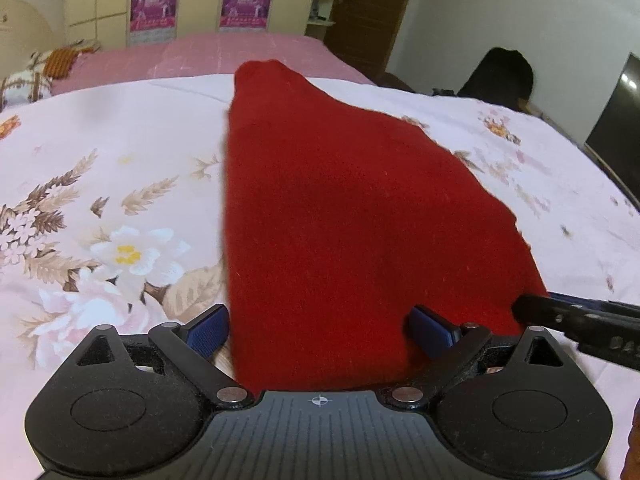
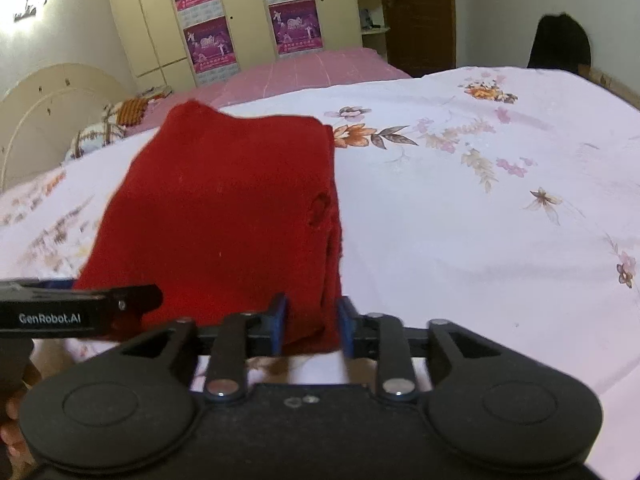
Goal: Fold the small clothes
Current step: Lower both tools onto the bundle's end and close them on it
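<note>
A red knitted garment [image 1: 340, 208] lies spread on the flowered bedsheet [image 1: 100, 168], its near edge reaching back to both grippers and its far end narrowing toward the pink bed cover [image 1: 224, 54] behind the sheet.

The left gripper [image 1: 320, 330] has its blue pads wide apart. The left pad [image 1: 208, 330] sits just off the garment's left edge, over the sheet, and the right pad [image 1: 430, 328] rests over the red cloth. Neither presses on it, so the garment passes between spread fingers and is not pinched.

The right gripper [image 2: 312, 322] stands at the garment's near right corner, where folded layers show along the right edge. Its two blue pads [image 2: 280, 320] are close together with a bunch of red cloth between them. The view there is blurred, so the pinch looks real but I cannot be fully sure how firmly the pads bear on it.

Seen from the right wrist, the left gripper's black finger reaches in beside the garment's near left corner.

Past the garment, beyond the pink cover, stands a cream wardrobe [image 2: 160, 36] with its doors closed, so its contents cannot be seen. Beside it an open corner shelf [image 2: 370, 0] holds a few small items too blurred to name.
</note>
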Available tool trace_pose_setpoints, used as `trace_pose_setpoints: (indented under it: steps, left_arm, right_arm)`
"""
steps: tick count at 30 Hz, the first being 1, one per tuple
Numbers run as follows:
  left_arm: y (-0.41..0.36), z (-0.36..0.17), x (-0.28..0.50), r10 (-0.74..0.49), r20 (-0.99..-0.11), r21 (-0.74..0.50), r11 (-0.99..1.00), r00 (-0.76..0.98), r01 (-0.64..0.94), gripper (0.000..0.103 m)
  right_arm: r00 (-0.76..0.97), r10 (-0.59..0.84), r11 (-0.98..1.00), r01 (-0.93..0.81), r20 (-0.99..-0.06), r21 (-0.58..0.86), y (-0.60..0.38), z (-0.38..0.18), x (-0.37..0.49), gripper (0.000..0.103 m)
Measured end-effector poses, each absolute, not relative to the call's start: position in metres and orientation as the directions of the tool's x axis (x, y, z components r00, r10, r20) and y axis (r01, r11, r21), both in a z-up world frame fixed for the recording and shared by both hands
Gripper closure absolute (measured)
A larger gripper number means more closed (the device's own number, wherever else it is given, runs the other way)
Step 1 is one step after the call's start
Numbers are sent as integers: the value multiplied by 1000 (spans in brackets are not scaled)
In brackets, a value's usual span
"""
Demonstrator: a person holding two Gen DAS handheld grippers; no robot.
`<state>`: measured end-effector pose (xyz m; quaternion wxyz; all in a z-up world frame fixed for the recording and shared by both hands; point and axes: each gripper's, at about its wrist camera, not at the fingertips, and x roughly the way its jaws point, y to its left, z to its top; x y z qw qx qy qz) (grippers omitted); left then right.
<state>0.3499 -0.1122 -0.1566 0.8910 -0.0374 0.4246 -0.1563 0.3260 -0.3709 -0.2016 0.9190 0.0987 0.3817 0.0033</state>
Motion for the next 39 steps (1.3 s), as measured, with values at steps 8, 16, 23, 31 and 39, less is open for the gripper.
trace_pose_setpoints:
  steps: [8, 16, 23, 31, 39]
  left_arm:
    - [-103, -141, 367, -299, -720, -211, 954, 626, 213, 7]
    - [-91, -142, 393, -269, -720, -210, 963, 640, 168, 7]
    - [-94, -151, 409, -330, -724, -265, 944, 606, 197, 5]
    - [-94, -163, 424, -416, -714, -361, 908, 563, 212, 3]
    - [-99, -175, 436, -468, -705, -421, 881, 533, 215, 3]
  right_arm:
    - [739, 124, 942, 122, -662, 313, -389, -187, 347, 40]
    - [731, 134, 953, 89, -669, 289, -383, -187, 377, 31]
    - [716, 151, 950, 87, -682, 301, -387, -195, 403, 28]
    - [683, 232, 907, 105, -693, 407, -403, -213, 426, 26]
    - [655, 334, 866, 71, -678, 495, -401, -227, 438, 29]
